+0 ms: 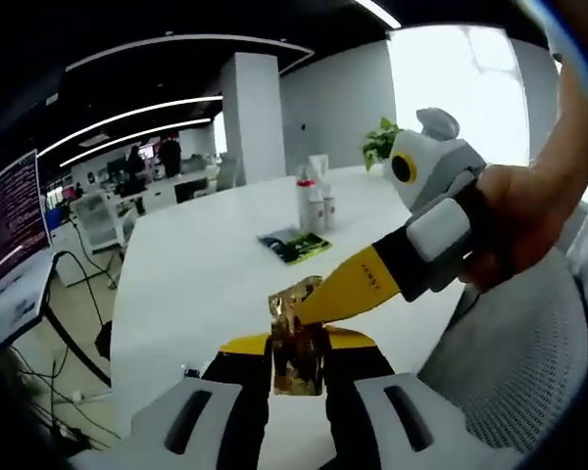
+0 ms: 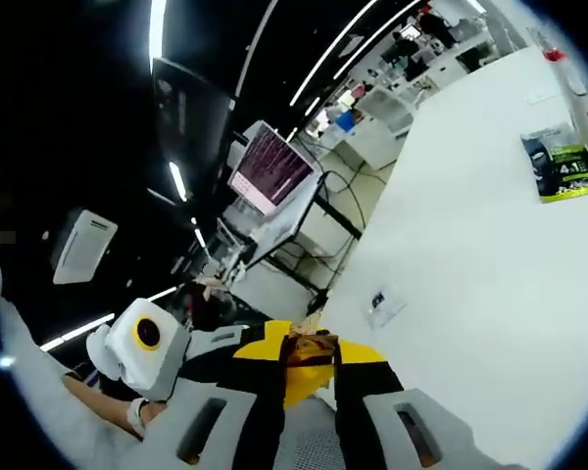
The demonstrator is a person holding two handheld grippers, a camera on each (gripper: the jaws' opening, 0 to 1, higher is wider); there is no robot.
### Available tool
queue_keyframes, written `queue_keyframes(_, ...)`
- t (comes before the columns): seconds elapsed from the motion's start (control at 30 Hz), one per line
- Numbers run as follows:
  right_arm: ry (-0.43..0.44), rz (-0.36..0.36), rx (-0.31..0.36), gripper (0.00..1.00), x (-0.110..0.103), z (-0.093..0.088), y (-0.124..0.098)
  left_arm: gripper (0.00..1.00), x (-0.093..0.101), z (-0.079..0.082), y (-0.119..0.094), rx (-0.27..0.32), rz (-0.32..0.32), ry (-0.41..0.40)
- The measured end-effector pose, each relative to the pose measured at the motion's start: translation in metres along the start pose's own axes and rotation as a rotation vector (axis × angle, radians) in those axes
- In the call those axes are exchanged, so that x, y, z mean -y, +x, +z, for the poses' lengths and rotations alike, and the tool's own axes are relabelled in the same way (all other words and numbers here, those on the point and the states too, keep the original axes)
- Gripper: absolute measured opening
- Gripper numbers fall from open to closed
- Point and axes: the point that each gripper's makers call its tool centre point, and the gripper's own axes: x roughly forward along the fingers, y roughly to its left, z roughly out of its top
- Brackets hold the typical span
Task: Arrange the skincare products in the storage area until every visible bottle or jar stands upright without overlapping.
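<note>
Item: crinkled gold foil sachet point(image 1: 296, 343), pinched at once by left claw point(image 1: 299, 364) and right claw point(image 1: 304, 308), lifted above white tabletop point(image 1: 206, 264), presumably for a handover.

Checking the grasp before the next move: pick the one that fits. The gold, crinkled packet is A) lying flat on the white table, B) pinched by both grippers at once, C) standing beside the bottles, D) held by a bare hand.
B: in the left gripper view the gold packet sits between the left gripper jaws while the right gripper nips its top edge above the white table.
</note>
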Motion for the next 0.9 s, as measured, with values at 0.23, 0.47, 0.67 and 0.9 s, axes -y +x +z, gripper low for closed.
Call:
queue_keyframes(0.23,0.017,-0.025,0.046,0.12,0.014,0.011,-0.01,0.22,0.001,-0.002,0.0,-0.011,-0.004,-0.004)
queue_keyframes(0.47,-0.013,-0.027,0.054,0.13,0.02,0.021,-0.019,0.22,0.001,-0.003,0.0,-0.014,-0.012,-0.021)
queue_keyframes(0.67,-0.148,-0.017,0.01,0.0,0.027,0.022,-0.03,0.24,0.003,0.001,-0.001,0.003,-0.024,-0.048)
queue_keyframes(0.9,-0.239,-0.171,-0.127,0.0,0.068,0.009,-0.032,0.2,0.004,-0.019,0.003,-0.099,-0.018,-0.029)
